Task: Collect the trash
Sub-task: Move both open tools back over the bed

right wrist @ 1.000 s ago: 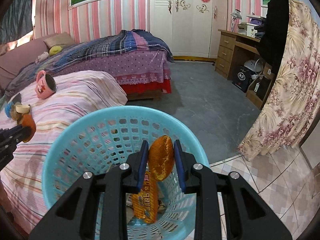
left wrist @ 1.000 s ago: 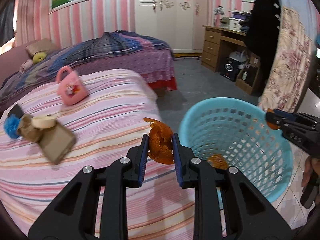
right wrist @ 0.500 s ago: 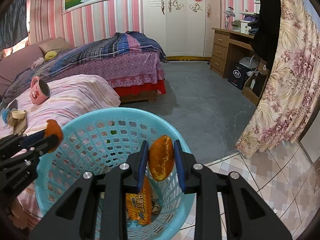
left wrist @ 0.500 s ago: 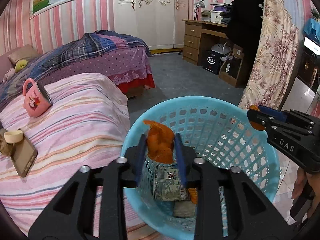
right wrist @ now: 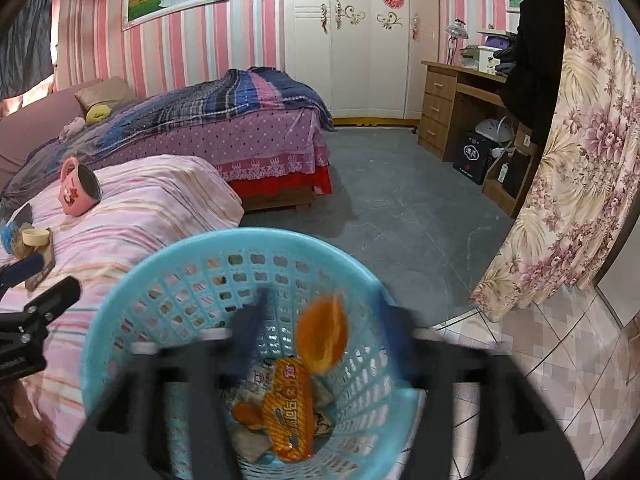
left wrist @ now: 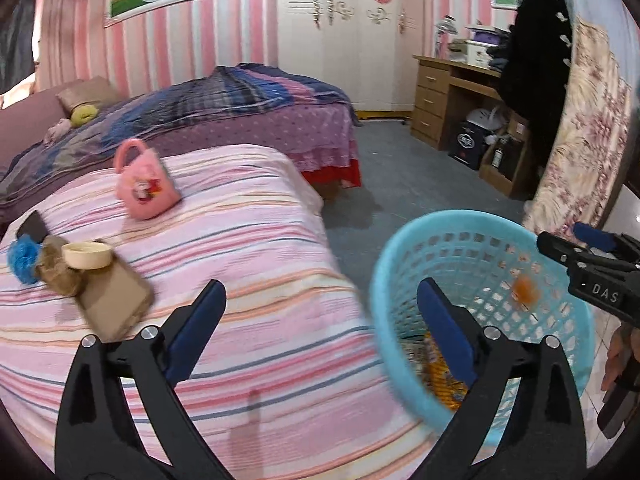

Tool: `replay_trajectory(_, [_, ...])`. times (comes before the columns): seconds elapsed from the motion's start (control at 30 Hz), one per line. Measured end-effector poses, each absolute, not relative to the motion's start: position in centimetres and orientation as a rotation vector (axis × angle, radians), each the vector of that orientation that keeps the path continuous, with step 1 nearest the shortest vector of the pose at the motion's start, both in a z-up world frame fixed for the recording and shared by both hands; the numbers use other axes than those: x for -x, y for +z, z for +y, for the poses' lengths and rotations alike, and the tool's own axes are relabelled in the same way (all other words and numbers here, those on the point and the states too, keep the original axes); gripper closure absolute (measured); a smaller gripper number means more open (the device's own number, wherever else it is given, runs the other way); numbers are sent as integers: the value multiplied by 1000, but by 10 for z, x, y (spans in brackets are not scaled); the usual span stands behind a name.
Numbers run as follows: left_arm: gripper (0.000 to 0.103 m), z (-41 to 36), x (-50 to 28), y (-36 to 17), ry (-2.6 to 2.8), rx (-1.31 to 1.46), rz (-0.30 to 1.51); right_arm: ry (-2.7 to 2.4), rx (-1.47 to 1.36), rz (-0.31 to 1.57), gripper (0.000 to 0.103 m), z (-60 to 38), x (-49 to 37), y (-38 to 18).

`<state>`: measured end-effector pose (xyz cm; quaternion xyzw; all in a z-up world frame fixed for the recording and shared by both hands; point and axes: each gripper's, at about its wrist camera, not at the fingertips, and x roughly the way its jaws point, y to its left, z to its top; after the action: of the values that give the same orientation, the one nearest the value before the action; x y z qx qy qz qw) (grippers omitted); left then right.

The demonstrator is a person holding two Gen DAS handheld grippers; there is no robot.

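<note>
Right wrist view: the right gripper [right wrist: 320, 316] hangs over the blue basket [right wrist: 120, 320], its jaws blurred but spread wide, with an orange peel [right wrist: 322, 334] loose between them and touched by neither, in mid-air above the basket's mouth. Down inside the basket lie an orange snack wrapper [right wrist: 288, 412], another scrap of peel [right wrist: 246, 414] and crumpled packets. Left of the basket, the left gripper [right wrist: 38, 280] shows at the frame edge over the striped bed [right wrist: 152, 208]. Farther up that bed a pink mug [right wrist: 78, 192] lies on its side, beyond a cream tape roll [right wrist: 34, 236] resting on a brown pad.

From the left wrist view, the left gripper [left wrist: 320, 320] has its jaws wide apart and holds nothing, poised above the near edge of the striped bed [left wrist: 248, 248], just left of the blue basket [left wrist: 404, 248]. Through the basket's mesh the orange peel [left wrist: 524, 288] appears as a blur. The right gripper [left wrist: 588, 248] reaches over the basket's far right rim. Beyond the jaws, on the bed left of the basket, sit the tape roll [left wrist: 87, 255], a blue scrubber [left wrist: 22, 260] and the pink mug [left wrist: 146, 188]. Behind the basket stretches grey floor [left wrist: 400, 168], then a wooden desk [left wrist: 448, 92] and a white wardrobe [left wrist: 344, 32].
</note>
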<state>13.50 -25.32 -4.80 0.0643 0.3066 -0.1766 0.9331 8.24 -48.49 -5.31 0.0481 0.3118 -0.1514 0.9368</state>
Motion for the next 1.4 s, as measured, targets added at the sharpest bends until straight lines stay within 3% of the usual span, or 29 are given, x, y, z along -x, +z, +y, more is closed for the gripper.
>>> replay_trajectory(0.17, [7,-220,-136,-41,-302,-139,608,-304,-81,647,13,-468,-94,-51])
replay_trajectory(0.63, [6,-105,-143,-9,-150,-119,551,-267,-143,631,9,-422,-114,-45])
replay_trajectory(1.4, [6,33,-164,-16,6,-67,594,-75,1,645,9,-294,-151,-37])
